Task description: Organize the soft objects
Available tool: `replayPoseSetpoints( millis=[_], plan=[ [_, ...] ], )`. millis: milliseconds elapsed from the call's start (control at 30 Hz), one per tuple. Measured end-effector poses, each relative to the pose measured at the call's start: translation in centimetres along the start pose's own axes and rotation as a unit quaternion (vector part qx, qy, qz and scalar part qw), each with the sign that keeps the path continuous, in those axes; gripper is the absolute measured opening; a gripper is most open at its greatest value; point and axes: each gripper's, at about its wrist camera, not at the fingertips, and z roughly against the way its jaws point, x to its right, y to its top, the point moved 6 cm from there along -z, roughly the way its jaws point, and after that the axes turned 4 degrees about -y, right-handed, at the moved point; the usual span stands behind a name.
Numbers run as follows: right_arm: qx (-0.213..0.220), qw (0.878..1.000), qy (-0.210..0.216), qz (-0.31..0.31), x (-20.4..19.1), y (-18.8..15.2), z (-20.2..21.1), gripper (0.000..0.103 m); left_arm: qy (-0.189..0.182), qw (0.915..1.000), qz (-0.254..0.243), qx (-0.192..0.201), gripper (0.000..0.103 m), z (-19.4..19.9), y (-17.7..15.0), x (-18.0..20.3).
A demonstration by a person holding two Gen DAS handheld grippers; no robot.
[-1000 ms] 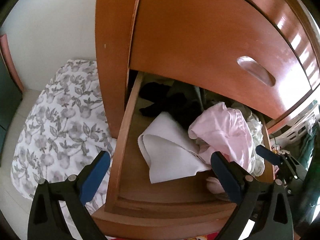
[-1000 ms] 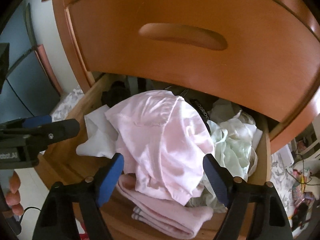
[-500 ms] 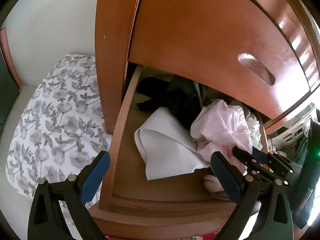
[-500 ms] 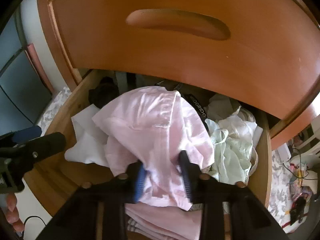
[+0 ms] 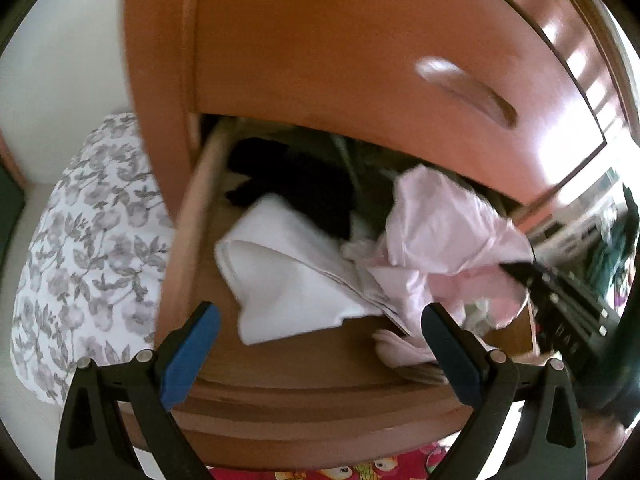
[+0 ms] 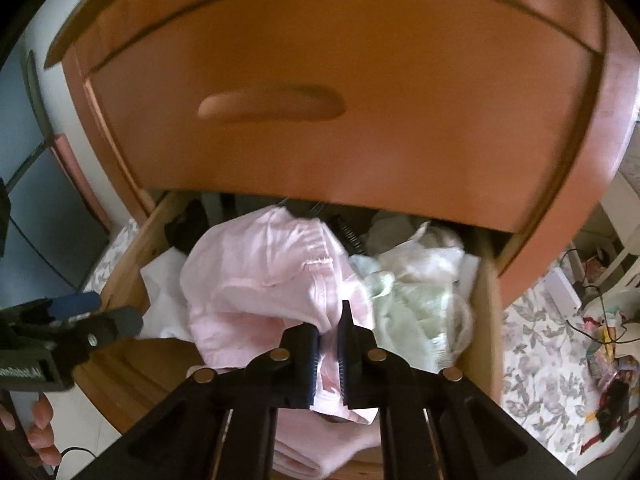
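Grasp step: right gripper (image 6: 329,354) jaws have just been closing and now pinch a fold of the pink garment (image 6: 264,280), which sits atop the pile in the open drawer (image 5: 188,264). Left gripper (image 5: 320,344) spread, empty, over the white folded cloth (image 5: 280,276). Farther back: black clothes (image 5: 296,184). Next, probably: lift clear without dragging the pale green cloth (image 6: 412,300).

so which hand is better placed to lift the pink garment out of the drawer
Right. The right tongs have just been closing and now pinch the pink garment. The left tongs stand open over the drawer's front, gripping nothing.
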Motion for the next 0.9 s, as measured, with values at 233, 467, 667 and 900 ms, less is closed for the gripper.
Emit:
replayPoseSetpoints(
  millis=[233, 467, 667, 900],
  plan=[
    [0.035, 0.999, -0.009, -0.021, 2.5, 0.5, 2.4, 0.009, -0.024, 0.9985, -0.011, -0.047, 0.1, -2.1, -0.2, 2.3],
    [0.092, 0.994, -0.024, -0.051, 5.7, 1.2, 5.6, 0.009, -0.021, 0.9984, 0.004, -0.053, 0.09, -2.9, 0.8, 3.1],
    [0.136, 0.988, -0.03, -0.068, 8.0, 1.8, 8.3, 0.008, -0.025, 0.9984, 0.017, -0.048, 0.085, -3.3, 1.6, 3.2],
    [0.175, 0.981, -0.014, -0.077, 8.8, 3.0, 11.6, 0.009, -0.031, 0.9975, 0.012, -0.062, 0.084, -3.7, 0.5, 4.3]
  ],
)
